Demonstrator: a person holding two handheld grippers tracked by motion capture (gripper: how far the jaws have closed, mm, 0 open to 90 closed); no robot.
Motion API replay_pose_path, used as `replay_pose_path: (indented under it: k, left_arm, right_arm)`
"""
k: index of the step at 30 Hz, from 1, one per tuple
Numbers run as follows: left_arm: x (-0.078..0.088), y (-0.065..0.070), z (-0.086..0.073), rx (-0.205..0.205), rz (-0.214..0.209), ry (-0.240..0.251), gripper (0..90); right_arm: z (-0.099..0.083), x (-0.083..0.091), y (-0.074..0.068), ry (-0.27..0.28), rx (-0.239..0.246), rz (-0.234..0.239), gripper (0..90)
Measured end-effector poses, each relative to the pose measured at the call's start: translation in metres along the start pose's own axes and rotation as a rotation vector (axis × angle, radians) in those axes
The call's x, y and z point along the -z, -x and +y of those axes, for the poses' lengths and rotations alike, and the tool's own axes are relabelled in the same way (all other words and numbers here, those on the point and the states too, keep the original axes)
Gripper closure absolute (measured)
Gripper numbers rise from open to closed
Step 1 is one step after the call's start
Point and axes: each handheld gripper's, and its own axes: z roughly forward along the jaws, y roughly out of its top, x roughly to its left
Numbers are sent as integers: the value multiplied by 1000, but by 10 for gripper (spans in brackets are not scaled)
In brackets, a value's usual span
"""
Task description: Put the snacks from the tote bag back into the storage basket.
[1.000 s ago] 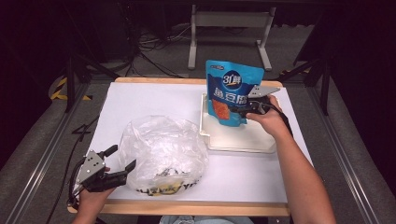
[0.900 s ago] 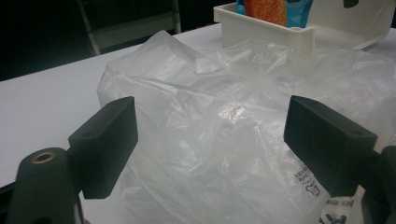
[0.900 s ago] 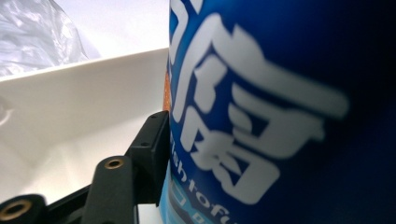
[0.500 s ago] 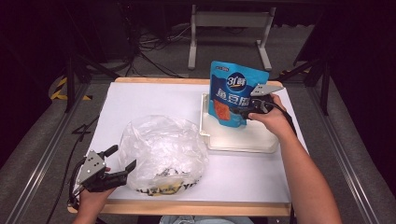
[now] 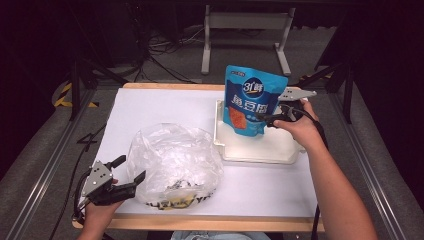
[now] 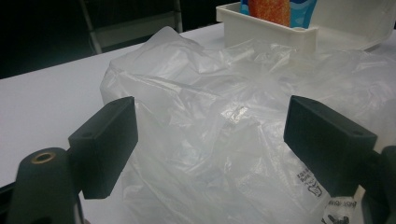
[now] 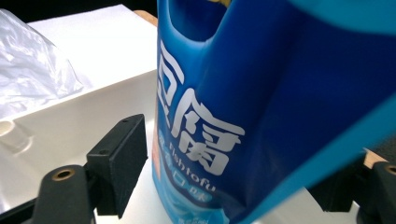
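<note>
High view: blue fish-tofu pouch (image 5: 252,100) stands in the white tray (image 5: 260,150). Right claw (image 5: 270,119), just opening, straddles it unclamped; withdraw straight back. Left claw (image 5: 131,173) gapes beside the plastic bag (image 5: 172,162).

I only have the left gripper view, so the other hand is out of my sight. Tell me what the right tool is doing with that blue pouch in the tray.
Observer: The right tool has its jaws on either side of the blue pouch. They have just been opening, and the one pad I can see stands clear of it.
Operator: Give me the pouch's pose.
Observer: It stands upright with its foot in the white tray, printed face toward the person's side.
Operator: Now place my left tool from above.
Observer: The left tool sits open near the table's near left corner, at the near left edge of the plastic bag.
</note>
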Motion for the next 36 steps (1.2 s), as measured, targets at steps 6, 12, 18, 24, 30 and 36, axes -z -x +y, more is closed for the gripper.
replay_pose_path:
  k: [6,12,18,24,30,36]
  left_arm:
    - [2,1,0,3,4,2,184]
    - [2,1,0,4,5,1,183]
    - [1,1,0,3,5,2,183]
    - [2,2,1,1,6,1,184]
    - [1,2,1,1,6,2,183]
    - [1,2,1,-3,4,5,182]
  right_arm:
    - [1,24,-8,18,-18,-21,233]
    - [-3,46,-12,5,-21,-59,233]
    - [-6,73,-23,28,-32,-36,233]
    - [-9,91,-38,39,-45,6,233]
    - [-14,102,-55,35,-33,55,232]
    - [-22,105,-72,35,-9,91,232]
